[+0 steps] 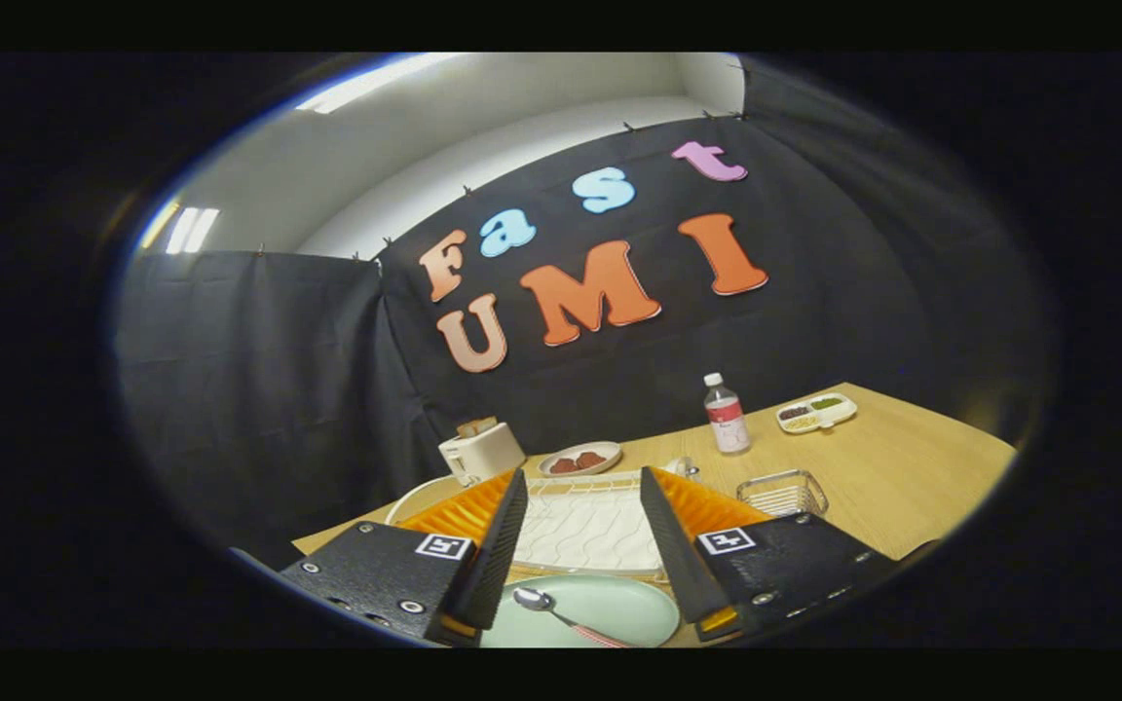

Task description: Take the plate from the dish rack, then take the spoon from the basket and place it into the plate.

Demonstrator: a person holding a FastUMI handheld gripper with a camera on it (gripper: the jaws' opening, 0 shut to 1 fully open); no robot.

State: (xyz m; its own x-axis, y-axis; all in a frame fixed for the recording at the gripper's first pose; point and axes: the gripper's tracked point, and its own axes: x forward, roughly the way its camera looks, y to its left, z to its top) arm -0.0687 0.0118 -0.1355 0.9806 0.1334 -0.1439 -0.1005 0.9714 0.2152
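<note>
A pale green plate (610, 608) lies flat on the wooden table, low between my two fingers. A spoon (549, 608) with a metal bowl and a red-and-white handle rests on the plate, bowl toward the left finger. My gripper (580, 485) hangs above them, open, with nothing between its fingers. Just beyond the plate is the white wire dish rack (585, 531) on its orange tray, with no dishes in it. A small wire basket (783, 494) stands to the right of the rack, past the right finger.
Beyond the rack stand a white toaster (480, 451) and a white dish with red food (579, 459). A water bottle (726, 415) and a divided snack tray (817, 412) sit farther right on the table (902, 477). Black cloth walls close the back and left.
</note>
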